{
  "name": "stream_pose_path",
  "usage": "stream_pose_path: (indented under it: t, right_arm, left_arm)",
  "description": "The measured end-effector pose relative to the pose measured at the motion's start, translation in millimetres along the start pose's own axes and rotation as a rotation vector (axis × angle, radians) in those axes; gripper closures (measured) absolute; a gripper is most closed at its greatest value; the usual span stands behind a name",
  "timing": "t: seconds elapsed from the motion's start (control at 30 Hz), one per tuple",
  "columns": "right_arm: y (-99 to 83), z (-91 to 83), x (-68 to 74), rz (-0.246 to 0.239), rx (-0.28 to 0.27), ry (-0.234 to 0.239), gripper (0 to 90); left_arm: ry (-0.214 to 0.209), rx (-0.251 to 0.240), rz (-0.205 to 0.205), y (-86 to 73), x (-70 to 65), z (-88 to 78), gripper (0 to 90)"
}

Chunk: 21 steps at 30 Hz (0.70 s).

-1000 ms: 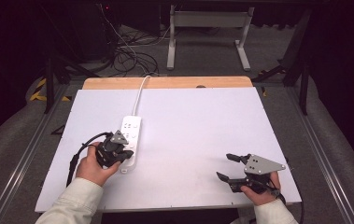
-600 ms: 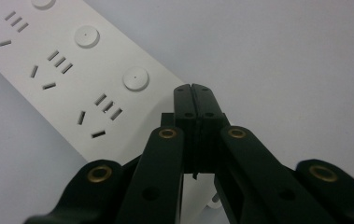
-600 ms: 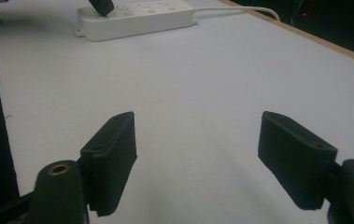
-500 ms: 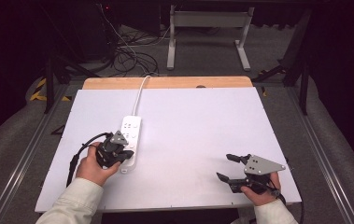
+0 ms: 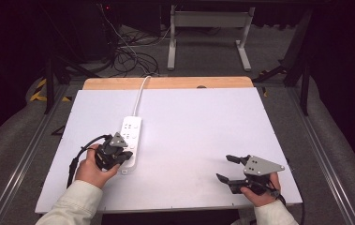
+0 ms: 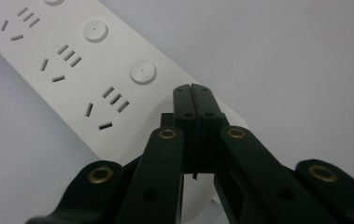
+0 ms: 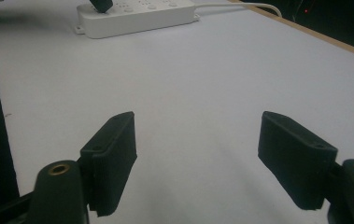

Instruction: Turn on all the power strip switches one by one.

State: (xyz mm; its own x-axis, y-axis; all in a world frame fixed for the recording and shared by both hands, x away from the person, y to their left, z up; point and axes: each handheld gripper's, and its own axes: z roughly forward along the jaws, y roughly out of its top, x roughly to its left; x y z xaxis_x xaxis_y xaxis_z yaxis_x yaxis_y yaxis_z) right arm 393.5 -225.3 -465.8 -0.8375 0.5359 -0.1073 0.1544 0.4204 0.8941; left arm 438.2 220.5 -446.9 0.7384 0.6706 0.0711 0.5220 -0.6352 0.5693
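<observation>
Item: white power strip (image 5: 130, 140), lying left of centre on the desk (image 5: 203, 122).
Left tool (image 6: 194, 91): jaws pressed together, tips at the strip's near-end button; press apparently under way.
Right tool (image 7: 207, 154): spread, empty, idle well apart.
Remaining: release, withdraw.

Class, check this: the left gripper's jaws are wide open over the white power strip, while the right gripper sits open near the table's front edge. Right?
Not quite. The left gripper is shut, jaws pressed together over the power strip, as the left gripper view shows. The right gripper is indeed open.
</observation>
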Motion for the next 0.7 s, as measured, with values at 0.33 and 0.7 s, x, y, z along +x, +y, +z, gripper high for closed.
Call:
stream_pose_path:
  t: [0.33,0.7]
  right_arm:
    - [-0.6,1.3,0.2,0.0,0.008,-0.001,28.5]
    - [-0.9,1.9,0.1,0.001,0.011,0.003,28.6]
  left_arm:
    - [0.049,0.02,0.029,2.3,-7.6,0.6,90.0]
    - [0.05,0.033,0.033,4.5,-9.2,1.9,90.0]
